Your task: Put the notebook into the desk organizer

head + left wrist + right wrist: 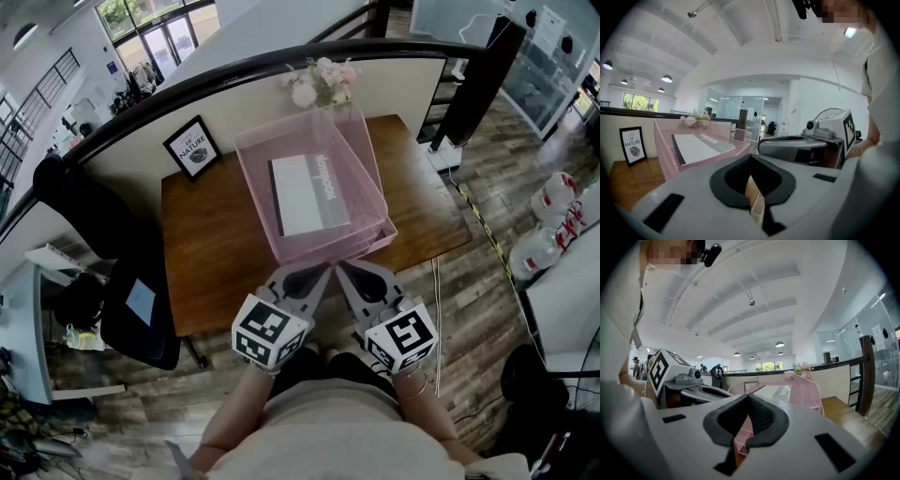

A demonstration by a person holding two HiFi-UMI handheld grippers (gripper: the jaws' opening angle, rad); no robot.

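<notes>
Notebook (305,194) lies flat in organizer (367,173), frame centre; left gripper (322,274) and right gripper (341,272) sit below, jaws pressed together, empty, job seemingly done.

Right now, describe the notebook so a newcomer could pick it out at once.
On the wooden desk a pink mesh organizer stands in the middle. The notebook lies flat inside it. It is the only white slab with a grey band along one side, unlike the black-framed print to its left and the flowers behind.
</notes>
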